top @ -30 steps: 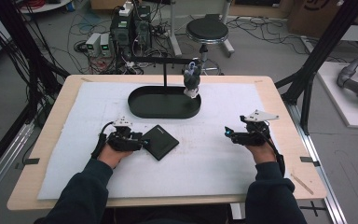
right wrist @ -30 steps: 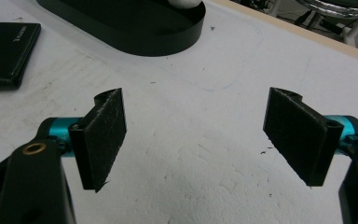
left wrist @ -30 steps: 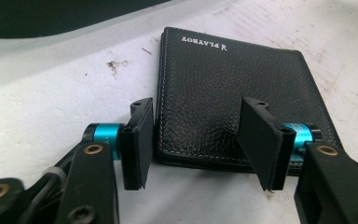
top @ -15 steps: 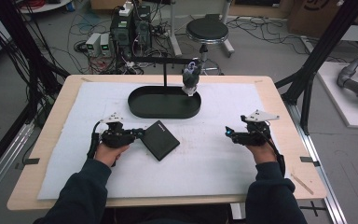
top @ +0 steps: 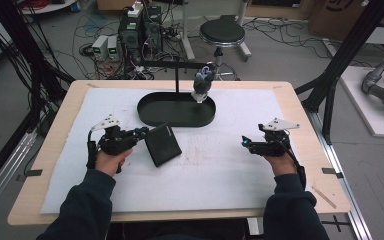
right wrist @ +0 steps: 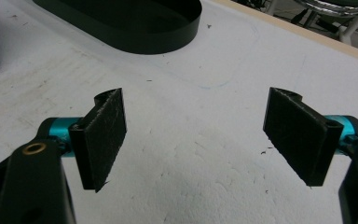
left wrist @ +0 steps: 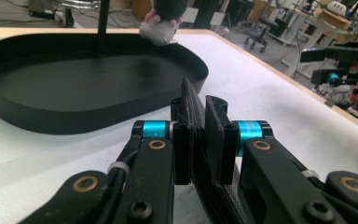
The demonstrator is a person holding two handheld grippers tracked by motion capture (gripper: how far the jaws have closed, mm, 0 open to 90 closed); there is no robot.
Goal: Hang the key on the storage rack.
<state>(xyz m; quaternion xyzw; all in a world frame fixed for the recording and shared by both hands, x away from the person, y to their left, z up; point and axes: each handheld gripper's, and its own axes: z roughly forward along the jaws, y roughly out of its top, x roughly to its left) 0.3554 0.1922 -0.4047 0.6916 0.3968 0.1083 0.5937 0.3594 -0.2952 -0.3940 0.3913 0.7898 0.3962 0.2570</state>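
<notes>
On the left, the left gripper [top: 141, 134] has just been closing and now clamps the near-left edge of the black pad [top: 163, 145], which tilts up off the white mat [top: 220, 170] just near of the tray [top: 176, 109]. The step in hand looks like lifting the pad; the next move likely calls for carrying it far and right over the tray's rim without letting it slip. In the left gripper view the pad [left wrist: 196, 116] is edge-on, so its face is hard to read. At right, the right gripper [right wrist: 200, 135] rests with jaws wide apart, holding nothing.
</notes>
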